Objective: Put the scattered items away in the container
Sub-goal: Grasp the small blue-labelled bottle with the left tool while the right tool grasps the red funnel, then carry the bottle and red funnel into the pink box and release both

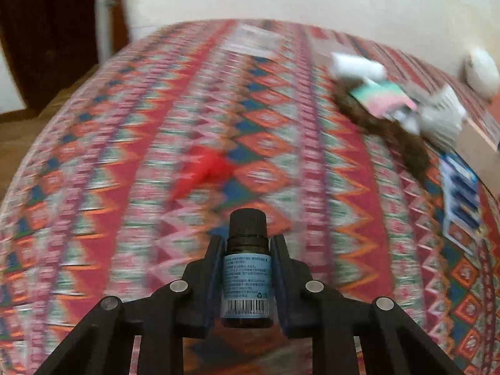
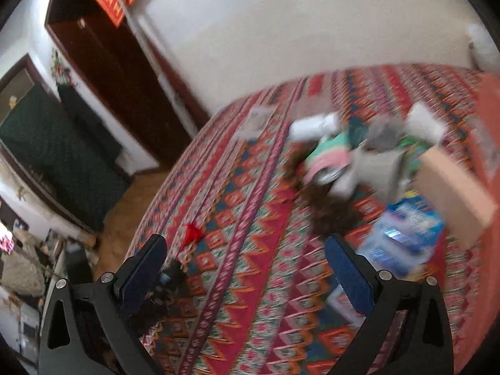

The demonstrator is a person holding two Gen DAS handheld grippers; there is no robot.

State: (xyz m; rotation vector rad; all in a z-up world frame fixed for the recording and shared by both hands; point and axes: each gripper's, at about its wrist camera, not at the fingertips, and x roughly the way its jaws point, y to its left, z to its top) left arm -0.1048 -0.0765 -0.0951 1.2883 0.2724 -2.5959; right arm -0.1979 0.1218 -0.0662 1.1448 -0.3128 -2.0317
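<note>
Bottle (image 1: 247, 268) sits clamped between my left fingers (image 1: 215, 268), cap forward; my right fingers (image 2: 347, 268) stand wide apart, box (image 2: 453, 184) ahead.

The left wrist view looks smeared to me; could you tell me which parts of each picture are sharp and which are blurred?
Left wrist view: the small dark bottle and the left gripper holding it are sharp, its barcode legible, while the patterned cloth and the pile of items are motion-smeared. Right wrist view: the open right gripper is crisp; the blue package and cardboard box are blurred, with dark fisheye corners.
</note>
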